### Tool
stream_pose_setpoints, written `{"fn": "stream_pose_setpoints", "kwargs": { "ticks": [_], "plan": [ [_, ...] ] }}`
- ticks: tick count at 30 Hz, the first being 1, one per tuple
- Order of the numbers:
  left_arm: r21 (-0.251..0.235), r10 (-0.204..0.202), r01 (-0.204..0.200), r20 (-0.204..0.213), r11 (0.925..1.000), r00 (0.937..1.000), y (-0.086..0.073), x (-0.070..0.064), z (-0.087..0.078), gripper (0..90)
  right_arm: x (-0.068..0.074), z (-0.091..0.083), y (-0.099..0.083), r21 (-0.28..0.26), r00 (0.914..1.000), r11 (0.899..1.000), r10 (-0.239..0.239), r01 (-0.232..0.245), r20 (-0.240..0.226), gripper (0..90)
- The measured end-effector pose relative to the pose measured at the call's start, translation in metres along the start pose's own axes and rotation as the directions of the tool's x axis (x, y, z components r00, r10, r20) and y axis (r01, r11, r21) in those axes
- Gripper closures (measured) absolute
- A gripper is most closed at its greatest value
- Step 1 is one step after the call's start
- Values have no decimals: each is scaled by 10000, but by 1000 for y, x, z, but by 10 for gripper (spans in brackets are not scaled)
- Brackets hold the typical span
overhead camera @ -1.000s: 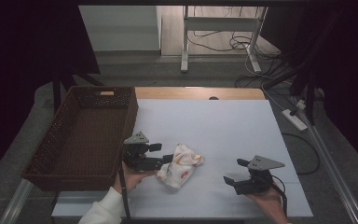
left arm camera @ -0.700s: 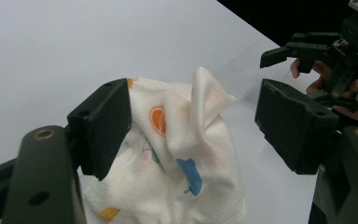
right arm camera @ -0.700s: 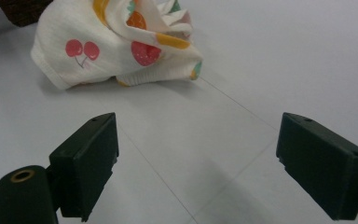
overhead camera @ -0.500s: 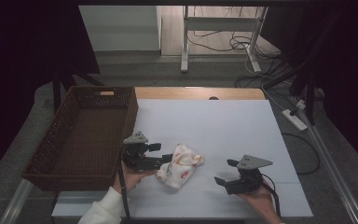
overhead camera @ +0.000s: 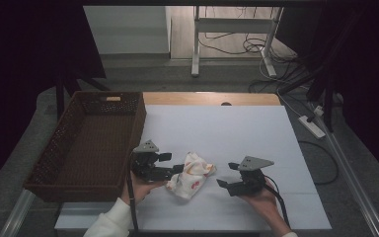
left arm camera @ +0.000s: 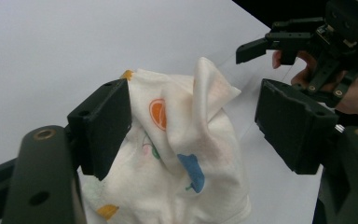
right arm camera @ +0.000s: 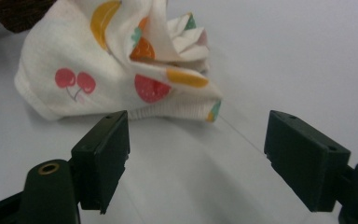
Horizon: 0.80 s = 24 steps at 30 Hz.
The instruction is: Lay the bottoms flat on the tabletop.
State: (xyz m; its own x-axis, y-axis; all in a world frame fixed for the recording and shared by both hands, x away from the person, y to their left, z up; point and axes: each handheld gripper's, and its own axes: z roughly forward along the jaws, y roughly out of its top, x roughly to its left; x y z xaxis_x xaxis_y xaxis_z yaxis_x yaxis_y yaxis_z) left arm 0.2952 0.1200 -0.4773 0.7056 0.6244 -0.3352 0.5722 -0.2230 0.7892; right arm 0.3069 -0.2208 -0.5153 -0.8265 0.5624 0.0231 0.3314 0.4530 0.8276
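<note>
A crumpled white cloth [overhead camera: 191, 174] printed with fruit lies on the white table near its front edge. My left gripper [overhead camera: 171, 164] reaches it from the left and is open. In the left gripper view the cloth [left arm camera: 186, 154] bulges up between the wide-apart jaws of the left gripper [left arm camera: 196, 126], and its left pad [left arm camera: 105, 126] touches the fabric. My right gripper [overhead camera: 227, 174] sits just right of the cloth, open and empty. In the right gripper view the cloth [right arm camera: 121, 65] lies just past the tips of the right gripper [right arm camera: 198, 149].
A dark wicker basket [overhead camera: 139, 123] stands at the table's left side, close behind the left hand. The white tabletop [overhead camera: 237, 133] stretches bare behind and to the right. A power strip [overhead camera: 312, 126] and cables lie on the floor beyond the right edge.
My right gripper has slid left across the table toward the cloth. The left gripper and the cloth have stayed in place.
</note>
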Motion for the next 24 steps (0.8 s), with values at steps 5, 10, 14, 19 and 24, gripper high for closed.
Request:
{"fn": "stream_pose_setpoints", "kwargs": {
  "ticks": [5,10,14,19,24],
  "plan": [
    [41,-44,44,11,10000,10000,-1,1,1,261,-2,10,8,57,9997,9997,-229,229,-101,239],
    [34,-46,46,9,10000,10000,-1,1,1,261,-1,20,12,166,9986,9990,-414,419,-335,289],
    [62,-17,17,17,10000,10000,-1,0,2,260,-3,28,12,363,9979,9984,-417,435,-487,323],
    [67,-13,13,7,10000,10000,-1,1,2,259,-7,33,11,436,9983,9984,-334,355,-479,336],
    [75,-12,12,-4,10000,10000,-2,1,2,258,-10,36,11,489,9987,9984,-264,285,-427,356]
  ]
}}
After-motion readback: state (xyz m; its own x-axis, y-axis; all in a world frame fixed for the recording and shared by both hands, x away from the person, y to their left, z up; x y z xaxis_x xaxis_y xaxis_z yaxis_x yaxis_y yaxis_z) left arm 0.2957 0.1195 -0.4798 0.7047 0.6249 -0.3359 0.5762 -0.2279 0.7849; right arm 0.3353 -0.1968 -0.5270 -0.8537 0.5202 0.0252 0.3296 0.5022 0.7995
